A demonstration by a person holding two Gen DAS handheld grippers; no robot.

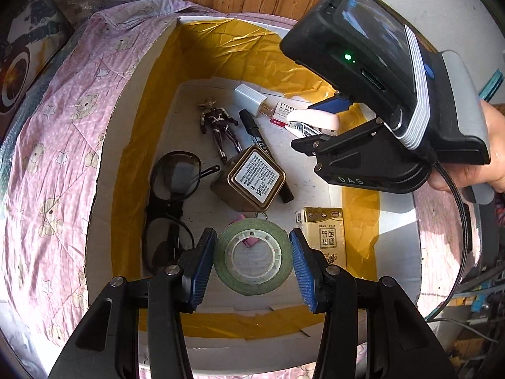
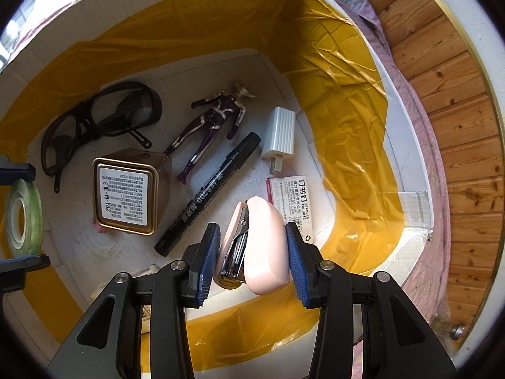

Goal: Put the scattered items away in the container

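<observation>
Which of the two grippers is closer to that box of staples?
The right. The right gripper, shut on the pink stapler, hangs just over the staple box. The left gripper, holding the green tape roll, is across the container.

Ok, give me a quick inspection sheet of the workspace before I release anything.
Surface: pink bear-print quilt under the box.
Container: white cardboard box with yellow tape inside.
Job's things in box: sunglasses, toy figure, black marker, white charger plug, staples box, square tin, yellow carton.
Left tool: fingers either side of the green tape roll, over the box; small gaps show, so grip uncertain.
Right tool: shut on the pink stapler, over the box.
Clutter: nothing seen outside the box.
Cables: black cable hanging from the right unit.
Surroundings: wooden panel wall.
</observation>
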